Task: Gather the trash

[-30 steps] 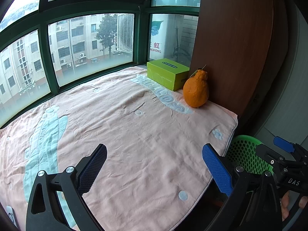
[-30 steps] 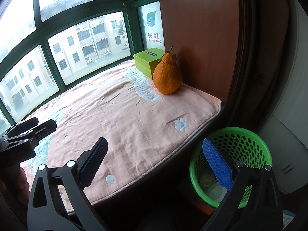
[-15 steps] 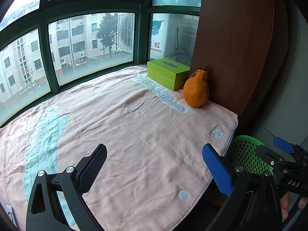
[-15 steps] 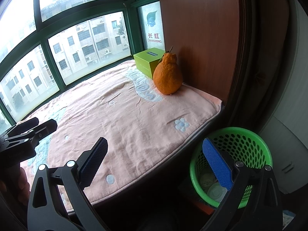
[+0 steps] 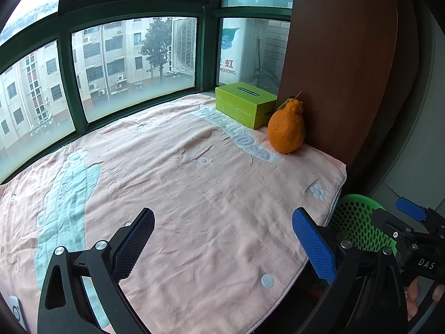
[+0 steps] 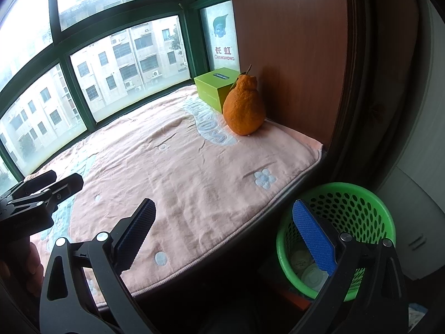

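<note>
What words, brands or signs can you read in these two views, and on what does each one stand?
"长虹" above "CHANGHONG": white sign seen through the window.
"DAS": body of the right gripper, left wrist view.
Dark label on top of the green box: too small to read.
Pale letters on the pink blanket: too distorted to read.

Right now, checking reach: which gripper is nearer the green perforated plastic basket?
The right gripper, hanging beside the green basket; the left gripper is over the pink blanket.

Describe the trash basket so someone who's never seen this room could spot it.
Find the pink blanket covering the window ledge. Below its right corner, on the floor, stands the green basket, round, with perforated plastic walls, the only green thing off the ledge.
</note>
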Available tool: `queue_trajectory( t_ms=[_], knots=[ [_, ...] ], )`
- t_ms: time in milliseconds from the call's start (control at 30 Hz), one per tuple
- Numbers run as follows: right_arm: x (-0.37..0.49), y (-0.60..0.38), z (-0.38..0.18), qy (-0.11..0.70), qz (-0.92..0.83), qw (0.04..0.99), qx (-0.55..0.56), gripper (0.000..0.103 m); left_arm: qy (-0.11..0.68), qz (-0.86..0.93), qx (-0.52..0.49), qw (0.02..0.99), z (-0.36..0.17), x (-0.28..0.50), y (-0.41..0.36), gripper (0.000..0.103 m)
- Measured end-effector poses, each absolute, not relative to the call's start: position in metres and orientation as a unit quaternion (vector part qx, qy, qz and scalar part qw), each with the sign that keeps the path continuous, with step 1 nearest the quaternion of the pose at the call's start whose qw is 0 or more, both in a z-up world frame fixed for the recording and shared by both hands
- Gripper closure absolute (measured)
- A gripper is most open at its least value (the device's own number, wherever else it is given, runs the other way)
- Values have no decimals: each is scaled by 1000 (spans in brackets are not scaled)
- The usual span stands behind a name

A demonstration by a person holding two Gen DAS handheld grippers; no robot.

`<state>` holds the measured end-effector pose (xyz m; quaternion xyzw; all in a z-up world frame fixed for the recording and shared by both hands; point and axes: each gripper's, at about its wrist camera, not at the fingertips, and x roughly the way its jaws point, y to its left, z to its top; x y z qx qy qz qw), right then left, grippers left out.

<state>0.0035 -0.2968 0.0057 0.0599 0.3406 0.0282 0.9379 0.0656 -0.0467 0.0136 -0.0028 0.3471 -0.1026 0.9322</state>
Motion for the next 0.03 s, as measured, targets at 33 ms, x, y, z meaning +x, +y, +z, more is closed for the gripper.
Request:
queue_trajectory(
  t_ms=[33],
  knots=[
    [4,-297,6,341,29,938,60,5,347,-102,-2,932,14,66,-47,7]
  ],
)
